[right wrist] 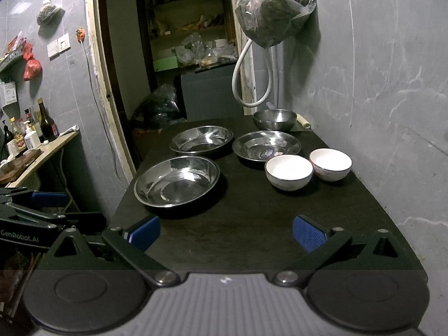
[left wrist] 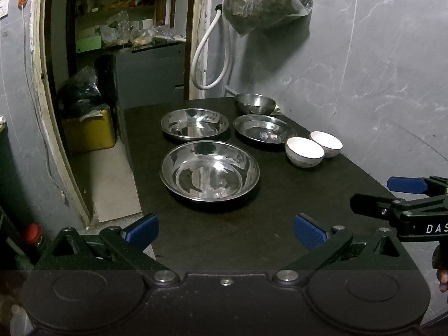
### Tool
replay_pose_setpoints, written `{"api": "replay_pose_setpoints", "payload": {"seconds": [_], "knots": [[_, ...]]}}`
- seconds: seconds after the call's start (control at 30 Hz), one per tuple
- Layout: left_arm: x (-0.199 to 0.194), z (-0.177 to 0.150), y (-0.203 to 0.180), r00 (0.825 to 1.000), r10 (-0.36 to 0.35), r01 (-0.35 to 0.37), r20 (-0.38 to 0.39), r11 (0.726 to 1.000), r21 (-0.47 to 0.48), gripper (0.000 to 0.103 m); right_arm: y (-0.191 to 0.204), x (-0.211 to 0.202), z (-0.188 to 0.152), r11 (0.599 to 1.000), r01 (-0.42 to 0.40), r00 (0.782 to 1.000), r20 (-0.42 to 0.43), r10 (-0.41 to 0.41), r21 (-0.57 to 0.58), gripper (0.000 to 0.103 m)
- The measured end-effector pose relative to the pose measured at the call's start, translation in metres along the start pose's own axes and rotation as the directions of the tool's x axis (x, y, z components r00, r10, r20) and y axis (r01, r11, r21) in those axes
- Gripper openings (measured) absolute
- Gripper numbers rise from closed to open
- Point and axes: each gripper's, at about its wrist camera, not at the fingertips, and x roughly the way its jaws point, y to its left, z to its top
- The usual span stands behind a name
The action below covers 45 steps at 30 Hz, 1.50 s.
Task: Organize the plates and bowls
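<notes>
Right wrist view: three shallow polished steel plates [right wrist: 177, 180], light, stiff, slippery, best pinched at rim; two white ceramic bowls [right wrist: 289, 172] fragile; both grippers' fingers [right wrist: 145, 232] spread, empty.

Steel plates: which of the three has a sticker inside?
The back-right steel plate, beside the two white bowls, has a small round sticker at its centre. The front plate and back-left plate show bare metal.

On the counter [right wrist: 252, 224]: nearest steel plate [right wrist: 177, 180] sits front-left; 2nd steel plate [right wrist: 201, 139] behind it. 3rd steel plate [right wrist: 266, 145] to the right, w/ steel bowl [right wrist: 275, 119] behind it. Two ceramic bowls side by side at right: near bowl [right wrist: 289, 172], far bowl [right wrist: 330, 164] by the wall.
</notes>
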Motion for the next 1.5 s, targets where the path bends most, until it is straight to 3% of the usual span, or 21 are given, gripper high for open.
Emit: {"api": "replay_pose_setpoints", "payload": {"seconds": [0.37, 0.7, 0.9, 1.23, 1.5], "knots": [[0.012, 0.005, -0.004, 0.999, 0.010, -0.010, -0.041, 1.000, -0.008, 0.102, -0.012, 0.012, 0.000, 1.000, -0.016, 1.000, -0.025, 0.017, 0.009, 0.103], [0.038, 0.018, -0.001, 0.993, 0.058, -0.066, -0.108, 0.995, -0.076, 0.102, -0.023, 0.028, 0.008, 0.998, -0.060, 0.997, -0.052, 0.059, -0.023, 0.103], [0.054, 0.040, 0.017, 0.986, 0.104, -0.129, -0.131, 0.971, -0.200, 0.102, -0.034, 0.047, 0.035, 0.989, -0.144, 0.988, -0.064, 0.141, -0.046, 0.103], [0.089, 0.085, 0.061, 0.972, 0.159, -0.216, -0.172, 0.893, -0.395, 0.102, -0.046, 0.099, 0.072, 0.951, -0.309, 0.949, -0.062, 0.308, -0.001, 0.103], [0.123, 0.131, 0.087, 0.970, 0.194, -0.229, -0.144, 0.928, -0.295, 0.102, -0.034, 0.137, 0.081, 0.941, -0.333, 0.939, -0.073, 0.337, 0.060, 0.103]]}}
